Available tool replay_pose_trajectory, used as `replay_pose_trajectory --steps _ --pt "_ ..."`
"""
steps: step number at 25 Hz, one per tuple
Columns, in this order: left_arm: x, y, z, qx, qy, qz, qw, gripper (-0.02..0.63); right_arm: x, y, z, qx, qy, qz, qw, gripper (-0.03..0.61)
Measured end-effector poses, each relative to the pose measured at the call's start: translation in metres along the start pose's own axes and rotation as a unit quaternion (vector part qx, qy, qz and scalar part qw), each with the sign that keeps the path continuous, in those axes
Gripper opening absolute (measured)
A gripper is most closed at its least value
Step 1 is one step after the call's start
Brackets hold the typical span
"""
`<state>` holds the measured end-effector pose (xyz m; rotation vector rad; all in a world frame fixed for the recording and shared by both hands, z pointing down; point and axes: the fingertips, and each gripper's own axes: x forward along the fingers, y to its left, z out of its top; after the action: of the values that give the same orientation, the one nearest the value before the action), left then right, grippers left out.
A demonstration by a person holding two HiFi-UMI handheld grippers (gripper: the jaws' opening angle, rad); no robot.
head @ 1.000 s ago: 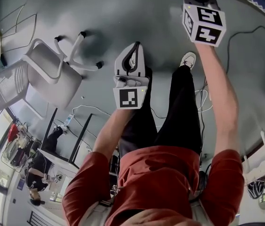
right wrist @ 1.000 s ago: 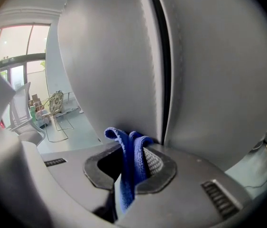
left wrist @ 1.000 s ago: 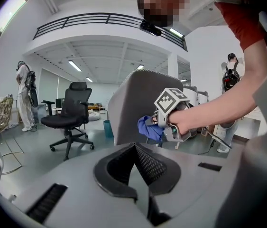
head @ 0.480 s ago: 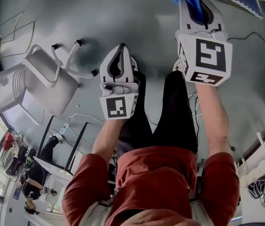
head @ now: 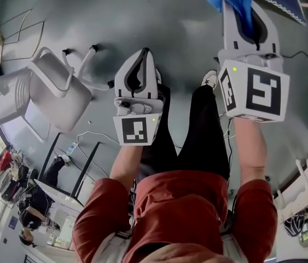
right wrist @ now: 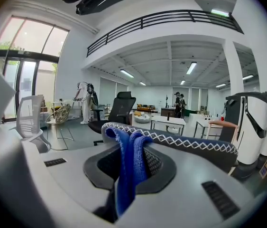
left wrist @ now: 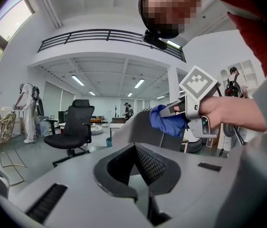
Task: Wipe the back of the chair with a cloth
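Fingers [left wrist: 119, 167] of the left gripper [left wrist: 136, 151] are pressed together with nothing between them. It hangs in the air in front of the person and is not touching the chair.

To the right, the fingers [right wrist: 159, 167] of the right gripper [right wrist: 131, 151] are squeezed on the blue cloth [right wrist: 128, 175]. The cloth is bunched up and sits right at the top edge of the chair back [right wrist: 195, 148], the dark one with the white zigzag stitching.

Some things could go wrong, I think. Hard rubbing could pull the cloth out of the fingers. The chair could also turn or slide away, since nothing holds it. The zigzag stitching could catch the cloth too.
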<state>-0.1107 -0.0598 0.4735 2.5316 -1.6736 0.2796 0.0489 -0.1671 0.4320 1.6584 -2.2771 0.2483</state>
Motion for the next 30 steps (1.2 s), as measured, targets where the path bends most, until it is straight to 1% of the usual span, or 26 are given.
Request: replay_pose_trajectory --steps 2,5,8,10,14,17,19,21,24,26,30 --pt "-0.002 0.003 -0.001 -0.004 0.004 0.002 1.0 0.014 0.0 0.002 -0.002 0.002 -0.008 0.001 1.0 0.051" --pt "-0.003 0.003 -0.004 -0.012 0.019 0.004 0.9997 0.014 -0.007 0.005 -0.004 0.02 -0.021 0.014 0.999 0.051" --pt "-0.001 0.004 -0.011 -0.014 0.034 -0.001 0.9993 0.014 -0.007 0.019 -0.018 0.028 -0.024 0.029 0.999 0.051" --pt "-0.001 0.007 -0.021 -0.012 0.05 -0.005 0.9987 0.014 -0.003 0.034 -0.036 0.037 -0.014 0.043 0.998 0.051" --pt "-0.001 0.016 -0.049 -0.027 0.107 -0.007 0.9939 0.014 0.018 0.068 -0.08 0.054 0.013 0.072 0.996 0.051" --pt "0.001 0.024 -0.072 -0.069 0.151 -0.003 0.9862 0.014 0.047 0.091 -0.122 0.057 0.04 0.087 0.994 0.051" --pt "0.003 0.029 -0.08 -0.092 0.161 -0.002 0.9826 0.014 0.067 0.104 -0.149 0.047 0.063 0.091 0.993 0.051" --pt "0.002 0.033 -0.089 -0.098 0.17 -0.001 0.9806 0.014 0.085 0.114 -0.179 0.048 0.082 0.089 0.991 0.051" --pt "0.001 0.038 -0.1 -0.116 0.178 0.001 0.9772 0.014 0.111 0.118 -0.219 0.07 0.109 0.076 0.989 0.051" --pt "0.001 0.038 -0.103 -0.123 0.179 -0.004 0.9762 0.014 0.132 0.114 -0.241 0.062 0.121 0.063 0.989 0.051" --pt "0.003 0.038 -0.112 -0.123 0.188 -0.01 0.9745 0.014 0.175 0.103 -0.277 0.05 0.155 0.043 0.986 0.051"
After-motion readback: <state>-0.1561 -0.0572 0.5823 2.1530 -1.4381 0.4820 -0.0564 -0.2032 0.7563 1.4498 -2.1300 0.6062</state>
